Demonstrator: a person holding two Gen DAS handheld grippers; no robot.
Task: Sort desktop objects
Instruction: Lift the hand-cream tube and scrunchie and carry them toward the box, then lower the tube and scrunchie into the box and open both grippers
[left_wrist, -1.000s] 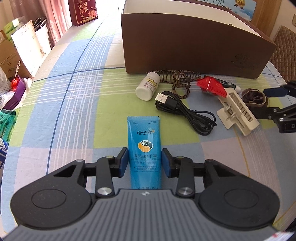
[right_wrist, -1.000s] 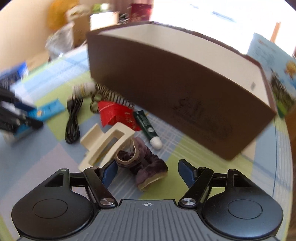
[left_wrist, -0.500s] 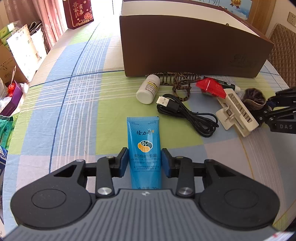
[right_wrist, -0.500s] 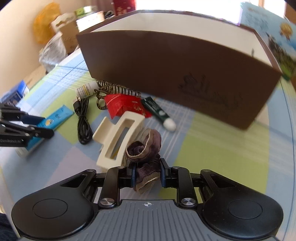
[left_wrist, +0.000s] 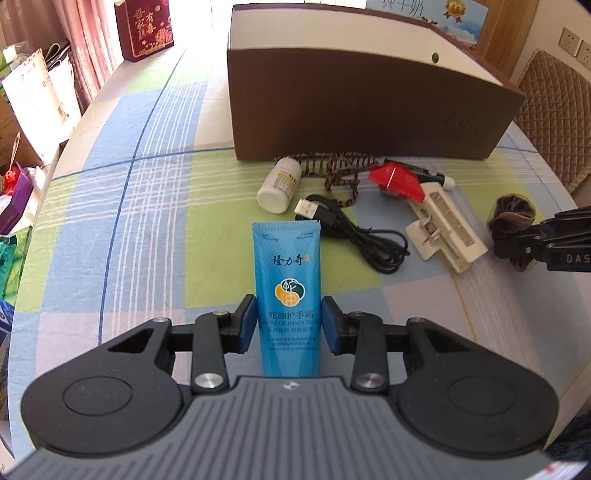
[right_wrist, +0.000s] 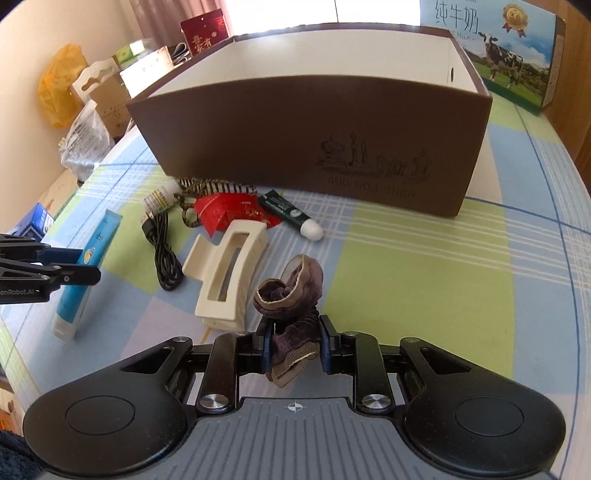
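My left gripper (left_wrist: 289, 320) is shut on a blue hand cream tube (left_wrist: 287, 273), its pads pressed on both sides of the tube. The tube also shows in the right wrist view (right_wrist: 88, 266). My right gripper (right_wrist: 293, 341) is shut on a brown-purple scrunchie (right_wrist: 291, 295), which also shows in the left wrist view (left_wrist: 511, 216). A large open brown box (right_wrist: 314, 147) stands behind the objects, also seen in the left wrist view (left_wrist: 369, 107).
On the checked tablecloth lie a white pill bottle (left_wrist: 279, 184), a black USB cable (left_wrist: 354, 229), a cream hair claw (right_wrist: 225, 280), a red packet (right_wrist: 229, 212), a striped cord (left_wrist: 340, 170) and a green tube (right_wrist: 291, 216). A milk carton box (right_wrist: 498, 48) stands far right.
My right gripper has closed on the scrunchie and lifted it a little off the cloth. My left gripper stays shut on the blue tube, and its view has tilted slightly.
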